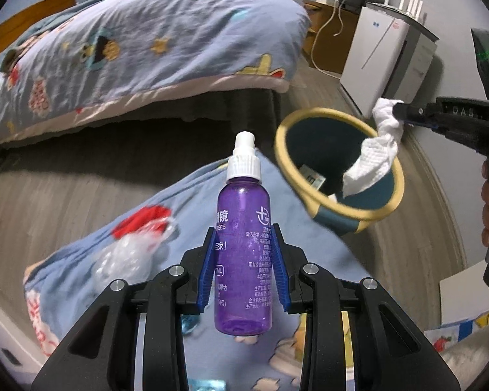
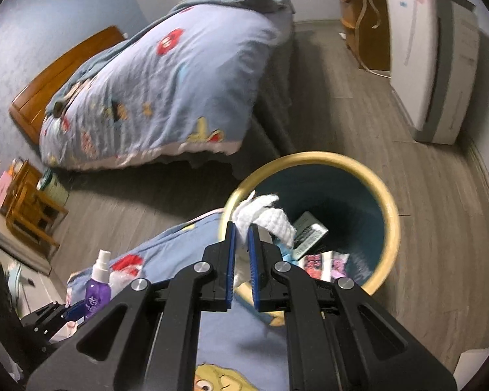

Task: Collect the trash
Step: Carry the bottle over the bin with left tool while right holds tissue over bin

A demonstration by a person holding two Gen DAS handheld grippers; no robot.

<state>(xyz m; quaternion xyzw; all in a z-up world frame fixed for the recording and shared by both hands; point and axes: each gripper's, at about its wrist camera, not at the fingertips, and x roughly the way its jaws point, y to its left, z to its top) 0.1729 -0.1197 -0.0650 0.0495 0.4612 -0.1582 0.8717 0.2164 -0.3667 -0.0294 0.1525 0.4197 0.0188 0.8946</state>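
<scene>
My left gripper (image 1: pixel 244 238) is shut on a purple spray bottle (image 1: pixel 243 247) with a white cap, held upright over a blue patterned quilt (image 1: pixel 179 215). The same bottle (image 2: pixel 97 290) shows at the lower left of the right wrist view. My right gripper (image 2: pixel 242 228) is shut on a crumpled white paper towel (image 2: pixel 270 215), which hangs over the mouth of a dark bin with a yellow rim (image 2: pixel 392 215). From the left wrist view the towel (image 1: pixel 375 159) dangles from the right gripper (image 1: pixel 399 110) above that bin (image 1: pixel 283 150).
Several bits of trash lie inside the bin, among them a small box (image 2: pixel 309 231). A clear crumpled plastic wrapper (image 1: pixel 127 254) rests on the quilt. A bed (image 1: pixel 140 45) stands behind, a white appliance (image 1: pixel 381 58) by the wall, grey wood floor (image 2: pixel 423 163) around the bin.
</scene>
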